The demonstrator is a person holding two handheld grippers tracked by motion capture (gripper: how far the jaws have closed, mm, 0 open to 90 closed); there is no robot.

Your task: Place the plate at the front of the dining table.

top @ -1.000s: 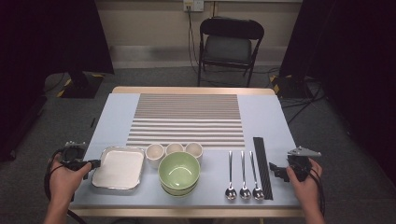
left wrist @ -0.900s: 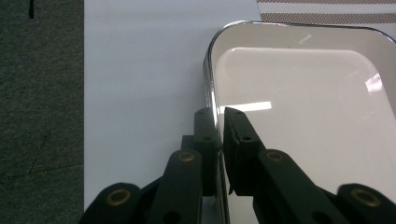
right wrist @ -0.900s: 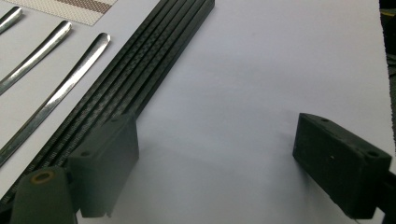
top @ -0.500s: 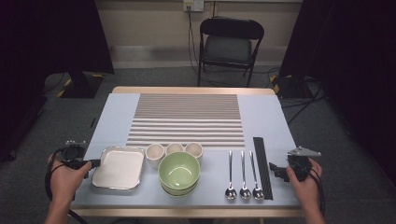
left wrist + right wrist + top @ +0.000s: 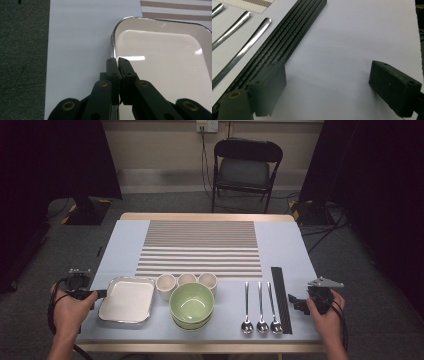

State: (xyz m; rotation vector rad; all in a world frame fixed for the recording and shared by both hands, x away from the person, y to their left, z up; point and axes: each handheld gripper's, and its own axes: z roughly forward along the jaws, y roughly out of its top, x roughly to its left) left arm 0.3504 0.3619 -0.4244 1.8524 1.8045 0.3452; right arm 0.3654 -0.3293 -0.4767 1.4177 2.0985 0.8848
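A shallow metal tray (image 5: 127,300) (image 5: 160,55) lies at the front left of the table. My left gripper (image 5: 102,293) (image 5: 117,60) is at the tray's left rim; its jaws have just been closing and now pinch the rim between them. At the front right my right gripper (image 5: 294,301) (image 5: 327,82) rests low over the bare blue cloth, jaws wide apart with nothing between them. It sits just right of a black bundle of chopsticks (image 5: 281,297) (image 5: 294,37).
Stacked green bowls (image 5: 191,304) stand right of the tray, with three small cups (image 5: 186,280) behind them. Three spoons (image 5: 260,305) (image 5: 242,50) lie left of the chopsticks. A striped placemat (image 5: 200,247) covers the table's middle. A folding chair (image 5: 247,167) stands beyond the far edge.
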